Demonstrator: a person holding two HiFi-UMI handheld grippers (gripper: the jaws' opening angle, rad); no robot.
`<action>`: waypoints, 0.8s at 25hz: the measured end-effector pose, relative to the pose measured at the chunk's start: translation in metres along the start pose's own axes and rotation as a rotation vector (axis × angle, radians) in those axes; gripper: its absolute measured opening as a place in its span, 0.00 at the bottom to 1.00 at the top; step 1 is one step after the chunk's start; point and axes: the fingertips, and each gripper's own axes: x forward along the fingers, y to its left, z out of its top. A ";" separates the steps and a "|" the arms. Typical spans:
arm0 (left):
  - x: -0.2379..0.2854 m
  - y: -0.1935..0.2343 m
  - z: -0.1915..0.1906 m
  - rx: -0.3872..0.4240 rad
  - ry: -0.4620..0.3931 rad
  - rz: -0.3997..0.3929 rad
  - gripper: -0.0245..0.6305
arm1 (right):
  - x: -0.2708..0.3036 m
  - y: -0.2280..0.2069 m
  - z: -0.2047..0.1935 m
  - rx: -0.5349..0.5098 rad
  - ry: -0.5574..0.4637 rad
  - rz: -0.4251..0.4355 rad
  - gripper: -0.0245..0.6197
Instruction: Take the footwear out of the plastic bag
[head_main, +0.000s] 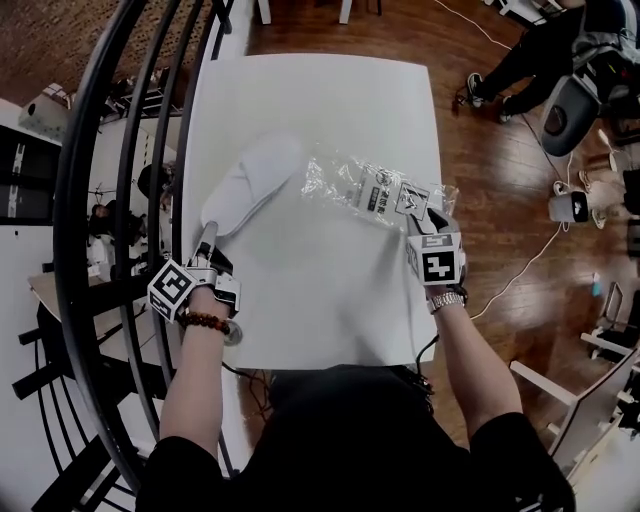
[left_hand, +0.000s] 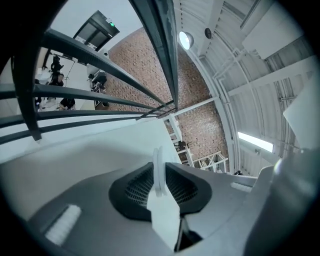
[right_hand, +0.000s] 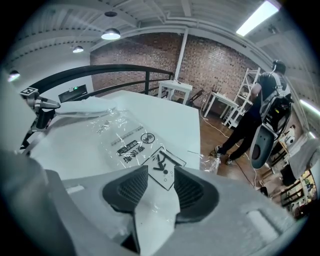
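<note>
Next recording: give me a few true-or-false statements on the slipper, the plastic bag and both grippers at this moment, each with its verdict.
1. The white slipper lies outside the plastic bag. True.
2. The left gripper is empty. False: its jaws are closed on a thin white edge of the slipper.
3. The right gripper has its jaws apart, with the printed end of the bag between them. True.
4. The bag lies on the wooden floor. False: it lies on the white table, beside the slipper.
</note>
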 end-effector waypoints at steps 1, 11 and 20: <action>0.001 -0.002 -0.004 0.026 0.022 0.006 0.18 | -0.002 0.001 0.002 -0.003 -0.005 0.003 0.26; -0.004 0.006 -0.042 0.270 0.192 0.159 0.45 | -0.019 0.013 0.008 -0.029 -0.062 0.042 0.27; -0.037 -0.006 -0.078 0.332 0.182 0.199 0.49 | -0.042 0.024 0.003 -0.076 -0.146 0.119 0.27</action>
